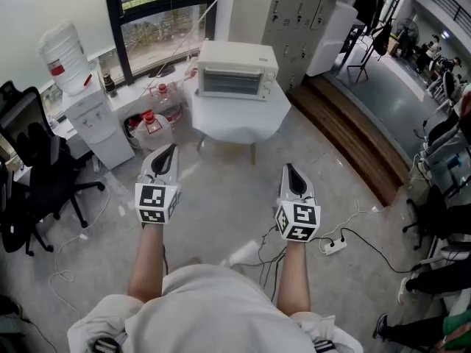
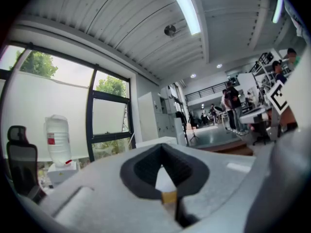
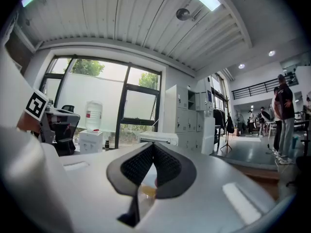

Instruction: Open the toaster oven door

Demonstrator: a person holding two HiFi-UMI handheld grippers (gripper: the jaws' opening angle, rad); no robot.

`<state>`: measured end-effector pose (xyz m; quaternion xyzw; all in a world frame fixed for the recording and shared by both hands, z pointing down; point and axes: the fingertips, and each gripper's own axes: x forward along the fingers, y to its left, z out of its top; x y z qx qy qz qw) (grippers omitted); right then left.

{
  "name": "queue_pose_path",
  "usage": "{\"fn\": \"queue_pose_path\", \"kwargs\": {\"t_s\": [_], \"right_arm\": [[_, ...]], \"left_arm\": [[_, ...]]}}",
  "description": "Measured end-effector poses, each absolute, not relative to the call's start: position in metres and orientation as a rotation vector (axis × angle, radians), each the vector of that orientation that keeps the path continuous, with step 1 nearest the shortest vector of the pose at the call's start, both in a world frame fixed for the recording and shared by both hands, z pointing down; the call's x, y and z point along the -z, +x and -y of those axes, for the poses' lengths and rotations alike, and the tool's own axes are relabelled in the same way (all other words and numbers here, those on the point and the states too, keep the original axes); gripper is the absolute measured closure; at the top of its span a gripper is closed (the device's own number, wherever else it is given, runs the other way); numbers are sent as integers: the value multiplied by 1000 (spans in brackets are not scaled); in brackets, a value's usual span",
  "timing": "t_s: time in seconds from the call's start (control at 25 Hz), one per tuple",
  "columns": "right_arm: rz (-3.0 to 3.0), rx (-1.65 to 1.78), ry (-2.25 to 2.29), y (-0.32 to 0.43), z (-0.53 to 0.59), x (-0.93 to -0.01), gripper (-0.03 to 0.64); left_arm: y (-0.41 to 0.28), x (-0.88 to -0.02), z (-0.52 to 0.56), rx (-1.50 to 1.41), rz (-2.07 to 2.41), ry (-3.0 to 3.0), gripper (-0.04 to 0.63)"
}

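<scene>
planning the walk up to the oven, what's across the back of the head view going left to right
black office chair → water dispenser → red-capped jug → toaster oven → wooden step

The person wears a white short-sleeved shirt (image 1: 213, 311). The left tongs (image 1: 170, 150) and right tongs (image 1: 290, 169) have pale grey shells that taper to a point and are lined with ribbed black pads (image 3: 138, 165). The left cube (image 1: 156, 203) and right cube (image 1: 298, 221) are white with black square markers.
</scene>
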<state>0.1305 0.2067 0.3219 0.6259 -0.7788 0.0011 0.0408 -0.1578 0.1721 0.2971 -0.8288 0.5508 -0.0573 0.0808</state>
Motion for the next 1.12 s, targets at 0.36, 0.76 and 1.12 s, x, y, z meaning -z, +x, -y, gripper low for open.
{"fn": "queue_pose_path", "kwargs": {"t_s": [0.36,0.76,1.12], "right_arm": [[2379,55,1936,128,-211,-315,615],[2383,62,1926,131,-213,-313,612],[2381,63,1910,132,-215,-313,580]], "left_arm": [[-162,-292,-172,163,-1639,-2480,595],[-151,-291,-172,179,-1601,-2489,577],[-147,-289,-174,178,-1598,-2497,554]]}}
